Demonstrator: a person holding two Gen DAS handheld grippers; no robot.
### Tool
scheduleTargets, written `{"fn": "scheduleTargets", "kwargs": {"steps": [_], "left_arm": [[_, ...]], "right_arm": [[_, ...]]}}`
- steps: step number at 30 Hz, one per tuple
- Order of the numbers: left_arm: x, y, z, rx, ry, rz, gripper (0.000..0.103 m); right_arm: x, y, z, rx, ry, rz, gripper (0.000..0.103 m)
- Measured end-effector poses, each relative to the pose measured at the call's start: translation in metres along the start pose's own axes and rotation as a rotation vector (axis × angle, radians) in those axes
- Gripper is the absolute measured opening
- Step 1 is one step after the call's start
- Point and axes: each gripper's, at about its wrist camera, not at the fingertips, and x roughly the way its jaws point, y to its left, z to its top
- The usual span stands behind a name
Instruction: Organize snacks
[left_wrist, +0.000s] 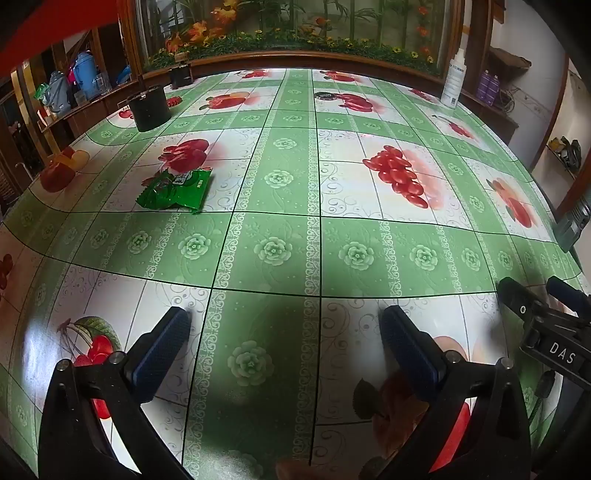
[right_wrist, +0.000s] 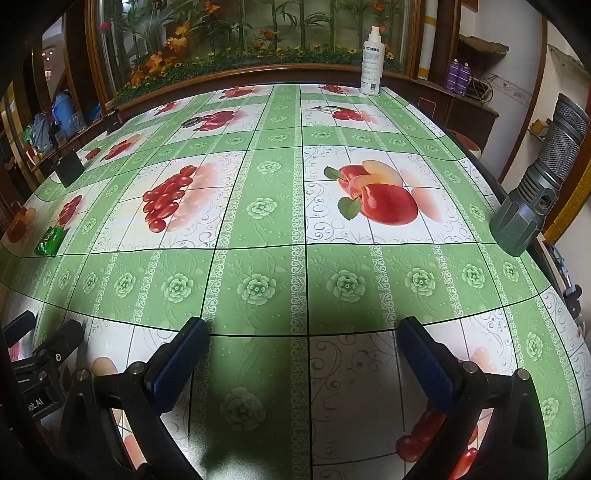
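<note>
Progress: barely begun, it seems.
Packet (left_wrist: 173, 189): loose on the tabletop (left_wrist: 295, 251), ungrasped.
Cup (left_wrist: 149, 108): far off.
Left gripper (left_wrist: 284, 325): jaws apart, empty.
Right gripper (right_wrist: 303, 336): jaws apart, empty.

both wrist views low over table (left_wrist: 295, 251), facing forward; shared tablecloth.

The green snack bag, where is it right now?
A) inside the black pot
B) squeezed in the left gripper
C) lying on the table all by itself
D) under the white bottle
C: the green snack bag lies flat on the table, well ahead of the open left gripper, with nothing touching it.
</note>
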Motion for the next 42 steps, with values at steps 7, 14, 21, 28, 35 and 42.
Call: {"fn": "scheduleTargets", "kwargs": {"steps": [7,14,21,28,35,42], "left_arm": [[-0.009,-0.003,-0.011,0.007,-0.001,-0.008,0.103],[-0.011,-0.002,-0.014,0.018,0.007,-0.011,0.103],[-0.012,-0.002,-0.013,0.014,0.005,-0.010,0.103],[-0.011,0.000,-0.010,0.009,0.003,-0.006,0.103],[-0.012,-0.002,-0.011,0.007,0.000,-0.004,0.103],[-0.013,-0.001,-0.008,0.005,0.000,-0.002,0.103]], "right_arm": [[0.000,0.000,0.000,0.000,0.000,0.000,0.103],[0.000,0.000,-0.001,0.000,0.000,0.000,0.103],[-0.001,0.000,-0.001,0.000,0.000,0.000,0.103],[-0.001,0.001,-0.001,0.001,0.000,0.000,0.103],[0.000,-0.001,0.000,0.000,0.000,0.000,0.103],[0.000,-0.002,0.000,0.001,0.000,0.001,0.103]]}}
